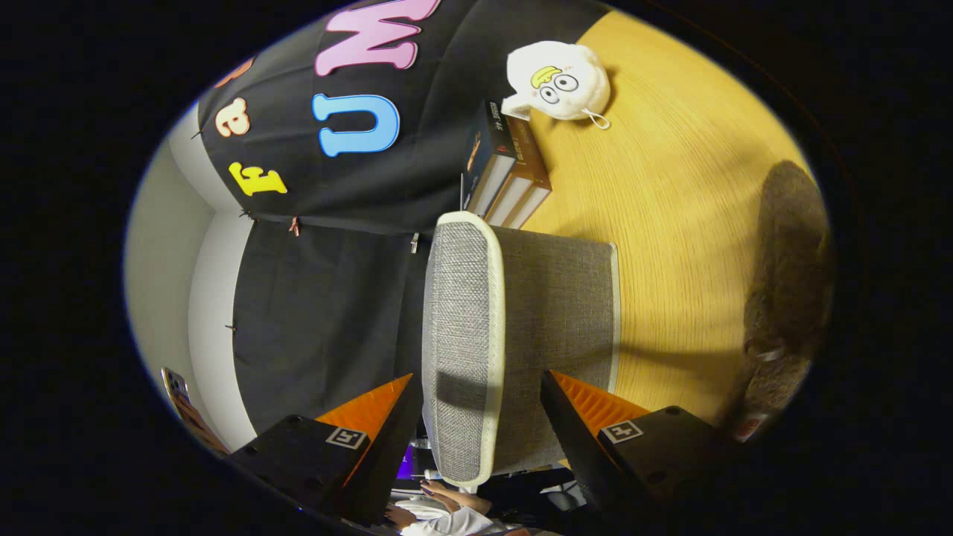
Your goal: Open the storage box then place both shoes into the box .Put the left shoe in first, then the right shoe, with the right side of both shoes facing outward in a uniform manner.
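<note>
The claw (478, 376) is rolled onto its side and stands open. One finger is over the top of the lid (458, 298) and the other is against the side of the grey box (558, 313), with the lid's white-trimmed rim between them. Neither finger clearly presses on anything, so it holds nothing. The box is shut and sits on the desk (670, 186), just ahead of the fingers. The main risk is a shallow bite. If the claw closes only on the rounded trim, the soft fabric could slip out as the lid is lifted and drop shut. If it closes too deep, it could catch the wall along with the lid, so the whole light box would tip or drag across the desk instead of opening. A dark fuzzy shape (789, 260), probably a shoe but blurred, lies well apart from the box on the bare wood. Which shoe it is cannot be told, so there is a risk of loading them in the wrong order. Beyond the box, toward the desk's back edge, stand books (510, 171). A white plush toy (558, 78) lies just past them, and a box pushed backward could knock both.
</note>
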